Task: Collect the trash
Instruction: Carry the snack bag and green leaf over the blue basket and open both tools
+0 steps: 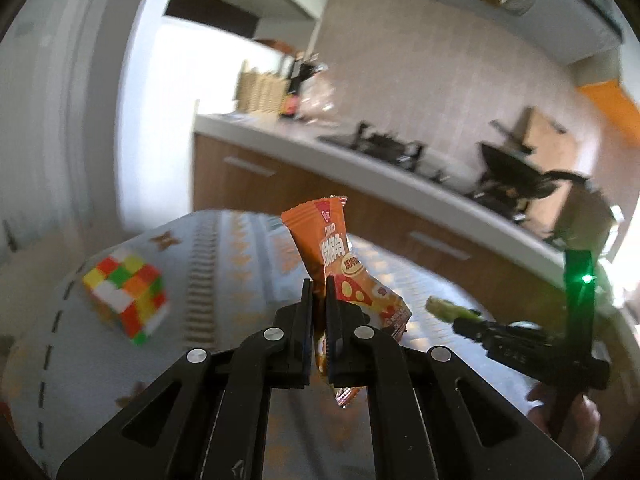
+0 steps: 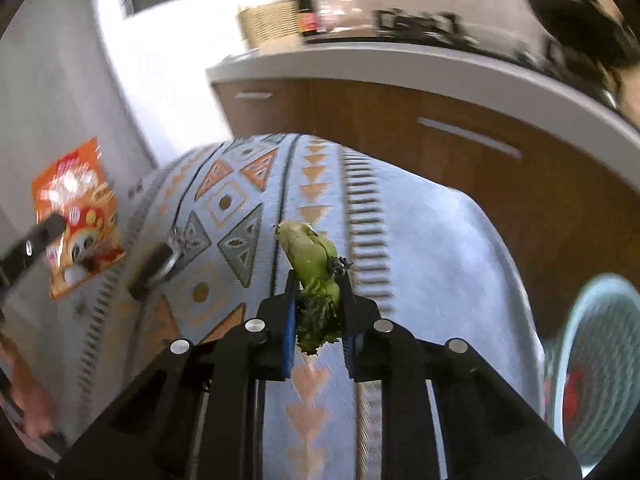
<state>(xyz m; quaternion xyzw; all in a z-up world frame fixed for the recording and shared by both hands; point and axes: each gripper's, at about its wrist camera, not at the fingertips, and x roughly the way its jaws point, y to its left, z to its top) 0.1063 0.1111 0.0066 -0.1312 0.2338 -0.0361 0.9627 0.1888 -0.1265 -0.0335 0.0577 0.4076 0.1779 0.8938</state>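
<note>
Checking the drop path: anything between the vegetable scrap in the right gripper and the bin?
Nothing visible. The right gripper holds the green leafy vegetable scrap above the patterned blue tablecloth; the pale teal slatted plastic bin sits lower right, past the table edge, with open space between.

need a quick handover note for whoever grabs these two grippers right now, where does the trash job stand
Left gripper: shut on the orange snack wrapper, held up above the patterned tablecloth.
Right gripper: shut on the green vegetable scrap, also lifted clear of the cloth.
Light blue bin: low at the right edge of the right wrist view, beside the table; something red shows inside.
Done: both pieces picked up.
Left: carry each to the bin and release, probably the right one first since it looks nearer.
Also on the table: a colour cube and a small metal object, blurred, not clearly trash.
</note>
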